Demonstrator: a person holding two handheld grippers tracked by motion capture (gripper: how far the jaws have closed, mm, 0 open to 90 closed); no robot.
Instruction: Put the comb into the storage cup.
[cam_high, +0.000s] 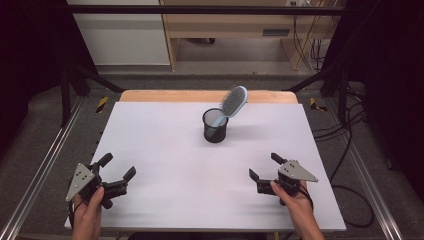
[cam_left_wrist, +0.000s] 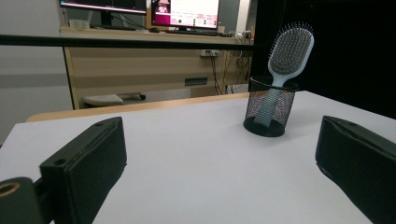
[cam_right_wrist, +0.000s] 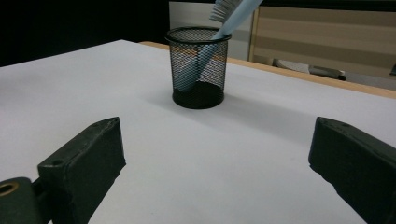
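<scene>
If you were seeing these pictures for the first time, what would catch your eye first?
A light blue paddle hairbrush stands handle-down in a black wire-mesh cup, leaning right, at the far middle of the white table. Near the front edge, the left gripper and the right gripper sit apart from the cup, jaws open, each held in a hand.

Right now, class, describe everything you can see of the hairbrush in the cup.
The hairbrush is pale blue, plastic by its look, with an oval paddle head of fine dark bristles. It stands handle-down in the black mesh cup, leaning on the rim, head tilted up and to the right in the high view. Only the cup touches it; both grippers are well apart.
</scene>
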